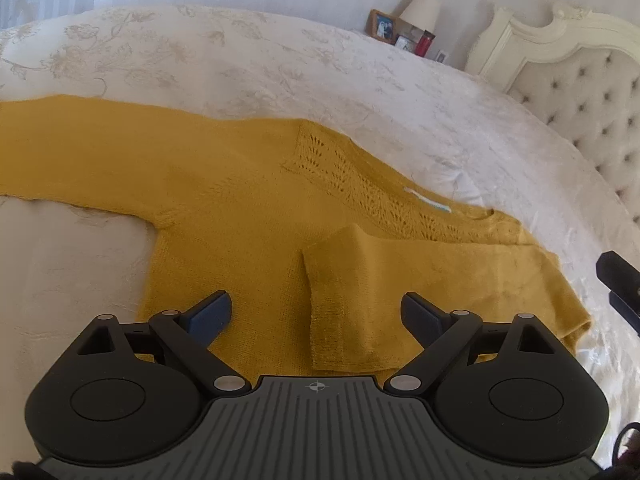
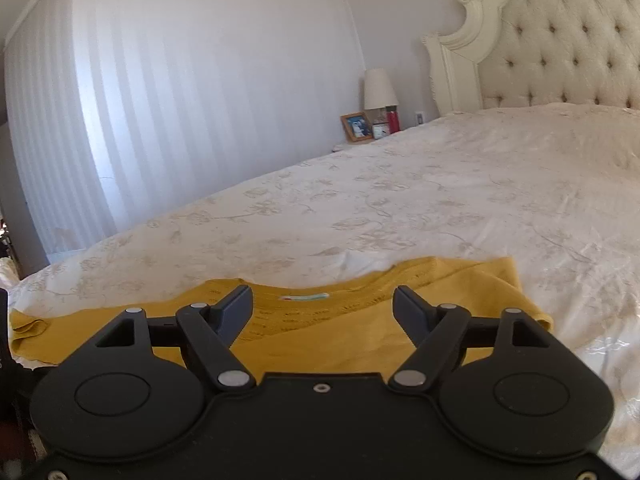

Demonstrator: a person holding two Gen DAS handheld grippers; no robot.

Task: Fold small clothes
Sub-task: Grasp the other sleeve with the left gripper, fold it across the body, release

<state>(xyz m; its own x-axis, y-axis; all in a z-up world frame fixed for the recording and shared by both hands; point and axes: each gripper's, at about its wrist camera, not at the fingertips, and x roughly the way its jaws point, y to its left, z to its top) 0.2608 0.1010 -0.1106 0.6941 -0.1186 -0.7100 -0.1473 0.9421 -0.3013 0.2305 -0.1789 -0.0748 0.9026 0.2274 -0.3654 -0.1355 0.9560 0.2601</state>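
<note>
Yellow sweater (image 1: 224,184) lies flat on the big bed (image 1: 280,64), on a white bedspread with pale flowers on it. It is a knitted sweater with a band of little holes near the neck. A small white and blue label (image 1: 428,200) peeks out at the neckline. One sleeve (image 1: 52,148) is stretched out straight to the left side of the left wrist view. The other sleeve (image 1: 360,288) is folded in across the body of the sweater, and its cuff end lies near the middle.

The left gripper (image 1: 316,312) hangs over the lower part of the sweater. Its jaws are spread wide and nothing is between them. The folded sleeve lies just under the gap.

The right gripper (image 2: 322,306) is low over the neck end of the sweater. Its jaws are wide apart too and they hold nothing. The label shows in the gap between them, but the jaws are not pressing on the cloth.

At the head of the bed stands a cream headboard (image 2: 560,48) with buttons in it. Beside the bed sit a lamp (image 2: 379,88), a picture frame (image 2: 357,127) and a red cup (image 2: 393,121). A white curtain (image 2: 160,120) hangs behind them.
</note>
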